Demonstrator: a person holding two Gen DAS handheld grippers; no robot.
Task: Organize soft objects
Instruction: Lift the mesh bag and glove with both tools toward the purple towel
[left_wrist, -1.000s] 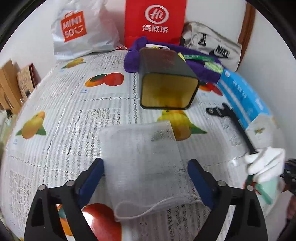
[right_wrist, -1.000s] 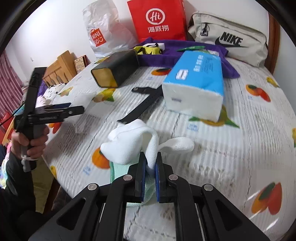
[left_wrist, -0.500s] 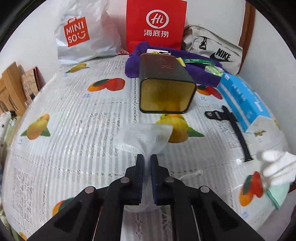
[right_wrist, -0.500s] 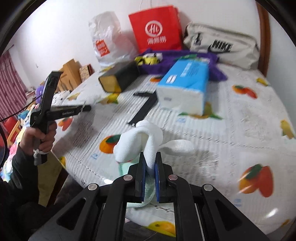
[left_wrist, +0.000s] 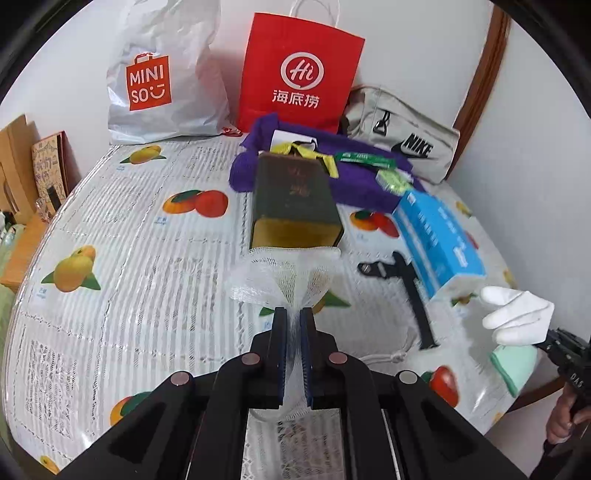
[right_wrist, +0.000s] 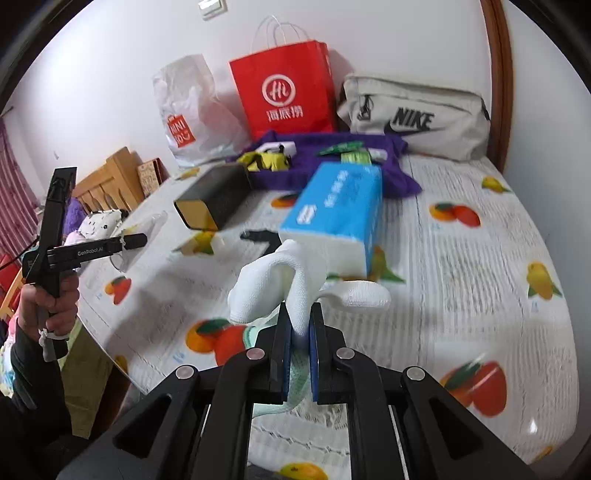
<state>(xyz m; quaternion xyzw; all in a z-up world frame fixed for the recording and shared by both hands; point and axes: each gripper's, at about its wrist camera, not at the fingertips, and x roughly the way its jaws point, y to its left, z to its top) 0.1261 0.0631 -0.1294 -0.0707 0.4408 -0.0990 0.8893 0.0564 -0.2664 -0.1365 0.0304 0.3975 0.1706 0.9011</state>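
Observation:
My left gripper is shut on a white mesh drawstring bag, which bunches and fans out above the pads, lifted off the fruit-print tablecloth; its cord trails on the table. My right gripper is shut on a white glove with a mint-green cloth hanging below it. From the left wrist view the glove and green cloth hang at the far right. In the right wrist view, the left gripper sits at the far left in a hand.
A dark open tin lies on its side mid-table. A blue tissue pack, a black strap and a purple towel with small packets lie right of it. Bags stand against the back wall. The table edge is near.
The left jaws closed on the mesh bag and lifted it, bunching it upward. The right gripper rose with the glove and green cloth.

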